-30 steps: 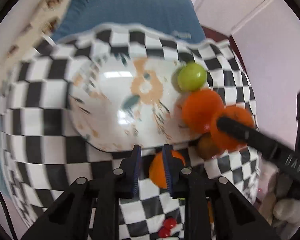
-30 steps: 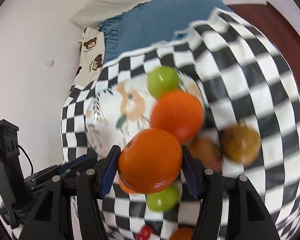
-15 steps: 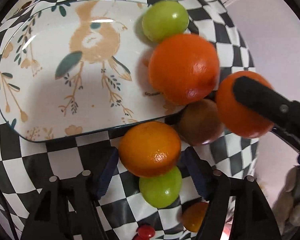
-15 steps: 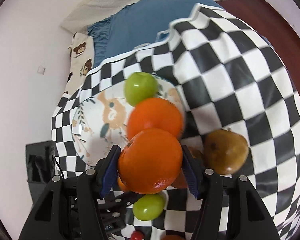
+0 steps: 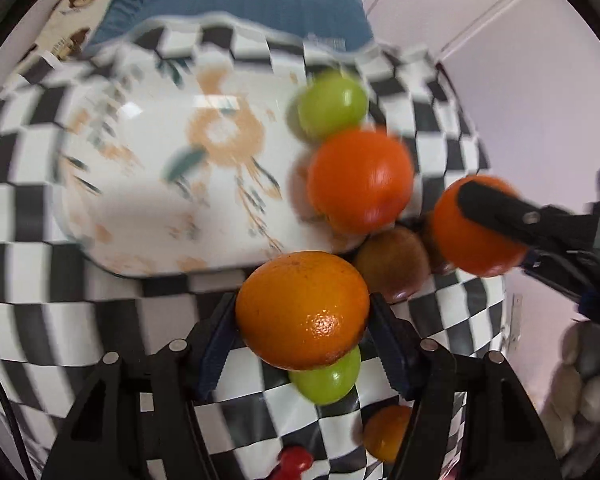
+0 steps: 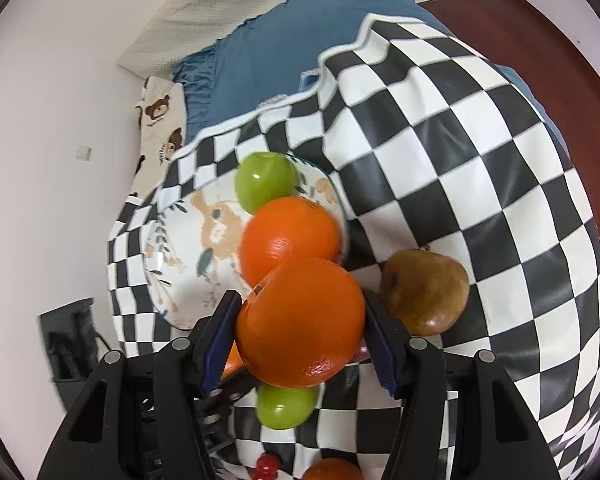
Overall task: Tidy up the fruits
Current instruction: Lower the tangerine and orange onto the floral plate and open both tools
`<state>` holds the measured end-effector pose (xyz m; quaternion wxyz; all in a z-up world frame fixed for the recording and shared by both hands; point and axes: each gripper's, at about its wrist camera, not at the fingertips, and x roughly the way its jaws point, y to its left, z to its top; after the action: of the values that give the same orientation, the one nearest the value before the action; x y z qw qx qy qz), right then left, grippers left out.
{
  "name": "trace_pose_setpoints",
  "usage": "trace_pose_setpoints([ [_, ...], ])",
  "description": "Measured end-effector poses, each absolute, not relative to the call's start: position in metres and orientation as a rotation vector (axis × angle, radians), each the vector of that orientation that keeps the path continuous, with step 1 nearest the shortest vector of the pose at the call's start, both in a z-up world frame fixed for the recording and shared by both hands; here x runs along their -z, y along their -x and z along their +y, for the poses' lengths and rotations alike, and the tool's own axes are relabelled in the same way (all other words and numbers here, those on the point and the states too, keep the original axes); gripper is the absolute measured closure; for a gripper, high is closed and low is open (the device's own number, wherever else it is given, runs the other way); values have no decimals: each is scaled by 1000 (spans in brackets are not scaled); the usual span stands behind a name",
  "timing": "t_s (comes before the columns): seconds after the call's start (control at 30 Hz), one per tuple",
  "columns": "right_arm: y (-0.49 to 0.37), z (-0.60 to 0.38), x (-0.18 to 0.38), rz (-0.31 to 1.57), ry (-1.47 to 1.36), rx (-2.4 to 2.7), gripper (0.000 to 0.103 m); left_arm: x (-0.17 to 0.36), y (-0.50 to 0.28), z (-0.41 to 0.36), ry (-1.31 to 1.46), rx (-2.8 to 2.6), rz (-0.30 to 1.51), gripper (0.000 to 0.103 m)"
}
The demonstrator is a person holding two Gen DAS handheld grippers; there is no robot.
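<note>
1. Left orange: clamped between the two blue pads of the left gripper, whose jaws have just been closing on it; it sits above the checked cloth, just in front of the plate's near rim.
2. Right orange: gripped between the pads of the right gripper, near the plate's right edge; in the left wrist view the same fruit appears at the right, with one black finger across it.
3. Plate: white with a floral print, resting on the cloth. It carries a green apple at its far right side and a third orange touching that apple on the near side.
4. Brown pear: lies on the cloth just beside the plate, to the right of the right gripper.
5. Second green apple: on the cloth, below the left orange and partly hidden by it.
6. Small orange fruit and red fruits: on the cloth at the near edge; their kind cannot be told.
7. Surroundings: a blue bedcover lies beyond the cloth, with a bear-print fabric at its left.
</note>
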<state>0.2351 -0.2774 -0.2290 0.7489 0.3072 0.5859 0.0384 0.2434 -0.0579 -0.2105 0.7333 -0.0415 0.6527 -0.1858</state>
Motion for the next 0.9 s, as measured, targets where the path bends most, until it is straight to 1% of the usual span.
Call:
trace_pose_setpoints([
  [0.1, -246, -271, 218, 1267, -694, -124, 41, 182, -262, -39, 88, 362, 1373, 41],
  [0.17, -262, -258, 215, 1274, -687, -159, 41, 174, -281, -27, 89, 332, 1356, 41],
  [0.27, -293, -234, 216, 1290, -658, -190, 41, 183, -310, -16, 98, 273, 1370, 41],
  [0.4, -335, -205, 230, 1348, -630, -204, 41, 214, -342, -6, 63, 209, 1442, 40],
  [0.53, -363, -191, 246, 1398, -588, -184, 39, 239, -350, -9, 26, 147, 1503, 40],
  [0.6, -373, -188, 258, 1455, -590, -190, 39, 242, -347, -7, 33, 140, 1494, 39],
  [0.63, -376, -187, 263, 1483, -588, -188, 37, 241, -346, -7, 37, 143, 1488, 39],
  [0.67, -378, -187, 265, 1489, -590, -191, 31, 240, -346, -8, 45, 145, 1488, 37],
  [0.7, -378, -189, 265, 1482, -602, -203, 23, 237, -347, -6, 67, 156, 1474, 24],
  [0.73, -377, -191, 263, 1473, -613, -210, 18, 233, -347, -5, 77, 165, 1460, 11],
  [0.77, -376, -192, 258, 1464, -607, -208, 11, 227, -346, -5, 77, 166, 1446, 9],
  [0.9, -366, -201, 236, 1419, -522, -184, 11, 213, -342, -1, 91, 150, 1408, 9],
])
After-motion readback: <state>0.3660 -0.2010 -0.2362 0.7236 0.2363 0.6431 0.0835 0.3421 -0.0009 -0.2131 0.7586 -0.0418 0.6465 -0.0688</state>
